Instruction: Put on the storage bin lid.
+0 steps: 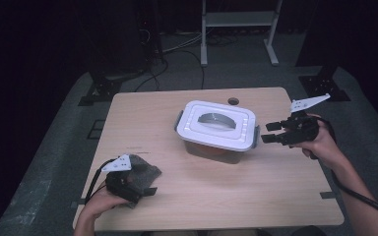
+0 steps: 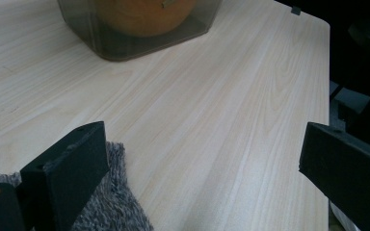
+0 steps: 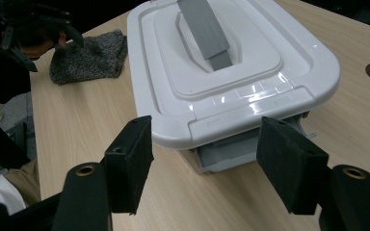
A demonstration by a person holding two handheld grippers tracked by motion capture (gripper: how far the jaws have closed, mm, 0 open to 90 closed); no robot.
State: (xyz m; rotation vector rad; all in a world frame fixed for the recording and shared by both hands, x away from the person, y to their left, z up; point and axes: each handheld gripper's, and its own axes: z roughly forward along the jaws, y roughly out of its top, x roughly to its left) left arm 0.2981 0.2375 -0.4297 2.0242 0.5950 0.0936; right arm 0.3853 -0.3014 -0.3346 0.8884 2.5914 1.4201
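A clear storage box [image 1: 211, 150] with a white lid [image 1: 216, 124] and a grey handle [image 1: 214, 118] stands mid-table; something orange [image 2: 142, 17] shows through its wall. My right gripper [image 1: 270, 132] is open just off the box's right end, its jaws facing the grey latch [image 3: 231, 149] under the lid's rim, touching nothing. A grey fuzzy cloth [image 1: 145, 172] lies at the front left. My left gripper [image 1: 145, 184] rests over the cloth, jaws wide open; in the left gripper view one jaw sits above the cloth [image 2: 101, 207].
The wooden table [image 1: 216, 196] has a round cable hole [image 1: 233, 101] near its far edge. A white frame stand [image 1: 238, 29] and cables lie on the floor beyond. A person's hand [image 1: 325, 145] holds the right gripper by the table's right edge.
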